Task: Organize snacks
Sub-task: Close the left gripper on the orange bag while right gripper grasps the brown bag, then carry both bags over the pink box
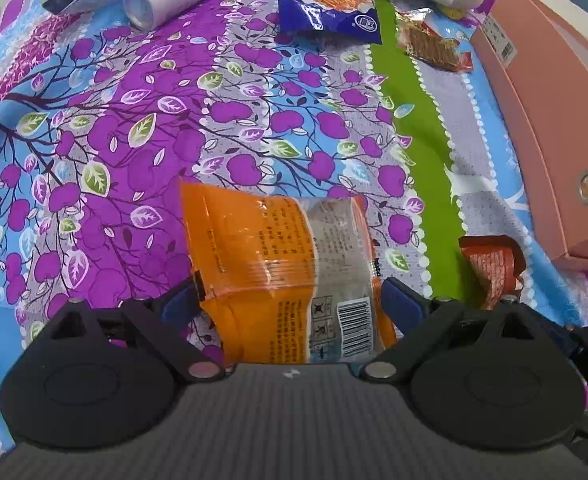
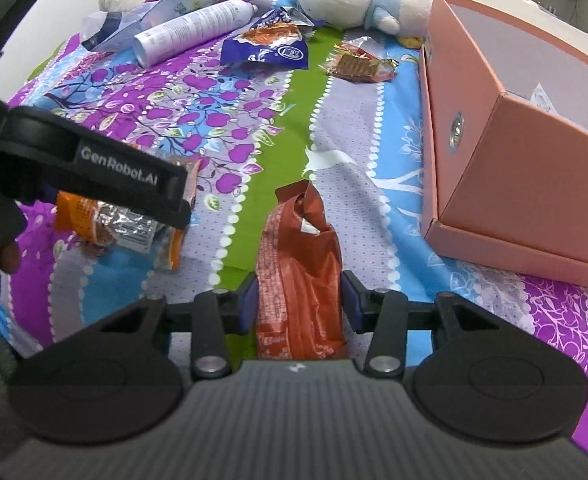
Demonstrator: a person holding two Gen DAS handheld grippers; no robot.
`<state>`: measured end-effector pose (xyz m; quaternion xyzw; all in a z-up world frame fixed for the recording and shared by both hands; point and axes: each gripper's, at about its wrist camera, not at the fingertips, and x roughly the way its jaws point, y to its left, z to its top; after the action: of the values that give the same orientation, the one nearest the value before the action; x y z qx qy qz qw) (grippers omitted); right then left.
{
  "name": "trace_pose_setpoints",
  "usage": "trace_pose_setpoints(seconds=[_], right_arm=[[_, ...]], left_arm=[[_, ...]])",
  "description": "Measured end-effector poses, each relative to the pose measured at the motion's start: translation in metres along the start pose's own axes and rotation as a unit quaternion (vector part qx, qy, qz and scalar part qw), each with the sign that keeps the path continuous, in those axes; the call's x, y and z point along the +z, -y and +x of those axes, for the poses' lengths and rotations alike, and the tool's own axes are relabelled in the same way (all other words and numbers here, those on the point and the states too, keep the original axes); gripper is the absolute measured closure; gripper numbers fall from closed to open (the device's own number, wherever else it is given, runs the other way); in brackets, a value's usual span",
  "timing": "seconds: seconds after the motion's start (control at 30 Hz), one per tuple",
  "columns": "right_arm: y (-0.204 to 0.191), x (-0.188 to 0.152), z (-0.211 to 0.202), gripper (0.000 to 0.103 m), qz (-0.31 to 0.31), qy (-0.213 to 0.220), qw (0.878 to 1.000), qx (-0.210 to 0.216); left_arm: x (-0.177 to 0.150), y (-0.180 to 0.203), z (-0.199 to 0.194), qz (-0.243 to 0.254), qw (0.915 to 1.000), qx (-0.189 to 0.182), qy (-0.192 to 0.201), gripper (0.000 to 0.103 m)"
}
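An orange snack packet (image 1: 277, 256) with a barcode sits between the blue pads (image 1: 400, 304) of my left gripper (image 1: 289, 300), which is shut on it just above the patterned bedsheet (image 1: 141, 128). In the right wrist view the same orange packet (image 2: 81, 216) shows under the left gripper's black body (image 2: 93, 164). My right gripper (image 2: 300, 304) is shut on a crumpled red-brown snack packet (image 2: 298, 256), its pads pressing on both sides. That red-brown packet (image 1: 490, 268) also appears at the lower right of the left wrist view.
An open pink cardboard box (image 2: 514, 184) stands at the right. Further back lie a blue snack bag (image 2: 265, 46), a red-gold wrapper (image 2: 358, 64), a white spray can (image 2: 193, 28), a clear plastic bag (image 2: 165, 12) and a plush toy (image 2: 354, 0).
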<state>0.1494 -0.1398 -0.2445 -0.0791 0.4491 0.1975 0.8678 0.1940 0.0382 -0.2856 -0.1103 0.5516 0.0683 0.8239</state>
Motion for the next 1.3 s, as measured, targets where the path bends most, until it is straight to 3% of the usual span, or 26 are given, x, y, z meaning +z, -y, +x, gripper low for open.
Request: trace_pose_setpoints(seconds=[0.1, 0.23, 0.37, 0.7, 1.0, 1.3], right_arm=[[0.000, 0.000, 0.001, 0.057, -0.003, 0.001, 1.000, 0.001], [0.002, 0.000, 0.000, 0.057, 0.005, 0.003, 1.000, 0.003], [0.001, 0.003, -0.006, 0.057, 0.012, 0.012, 1.000, -0.001], [0.000, 0.010, -0.031, 0.057, 0.022, 0.030, 0.999, -0.003], [0.000, 0.021, -0.078, 0.057, 0.056, 0.080, 0.995, -0.006], [0.008, 0.040, -0.126, 0.057, 0.074, 0.135, 0.988, -0.015]], left_arm=[[-0.001, 0.003, 0.000, 0.001, 1.0000, 0.001, 0.003, 0.008], [-0.001, 0.005, -0.007, 0.003, 0.9999, -0.009, 0.013, 0.029], [-0.001, 0.005, -0.014, 0.000, 0.9995, -0.026, 0.020, 0.034], [-0.006, 0.000, -0.055, -0.011, 0.9961, -0.062, 0.062, 0.035], [-0.004, -0.002, -0.108, -0.021, 0.9898, -0.096, 0.103, 0.035], [0.005, 0.009, -0.158, -0.001, 0.9818, -0.126, 0.141, 0.035]])
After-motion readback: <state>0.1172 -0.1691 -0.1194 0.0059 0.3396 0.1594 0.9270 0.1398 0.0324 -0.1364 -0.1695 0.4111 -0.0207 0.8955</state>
